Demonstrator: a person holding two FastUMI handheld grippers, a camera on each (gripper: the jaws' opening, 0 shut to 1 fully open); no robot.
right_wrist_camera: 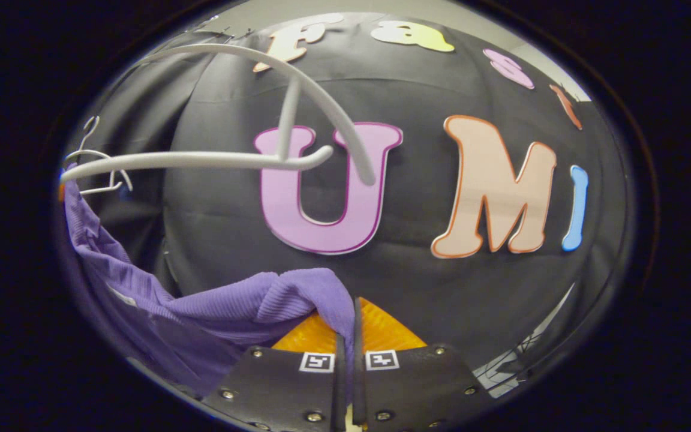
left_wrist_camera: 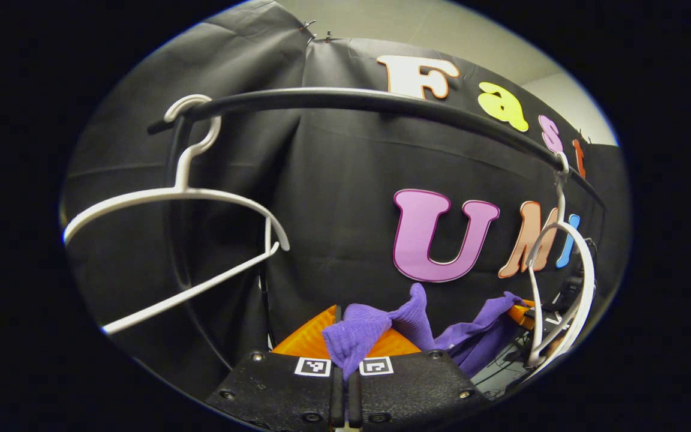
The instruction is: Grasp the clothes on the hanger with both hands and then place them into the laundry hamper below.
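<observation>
left claw (left_wrist_camera: 345, 336) clamped on purple garment (left_wrist_camera: 357, 336) (bare hanger (left_wrist_camera: 177, 198) above) | right claw (right_wrist_camera: 345, 336) clamped on garment

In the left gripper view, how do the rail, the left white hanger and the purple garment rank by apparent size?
1. Rail, spanning most of the view.
2. Left white hanger.
3. Purple garment, partly hidden by the left gripper.
The hanger hangs nearer the camera, so true sizes stay uncertain.

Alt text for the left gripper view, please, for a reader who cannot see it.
The left claw is shut on a purple garment, which stretches right toward the other claw. Above, a dark rail carries two bare white hangers, one at left, one at right.
</observation>
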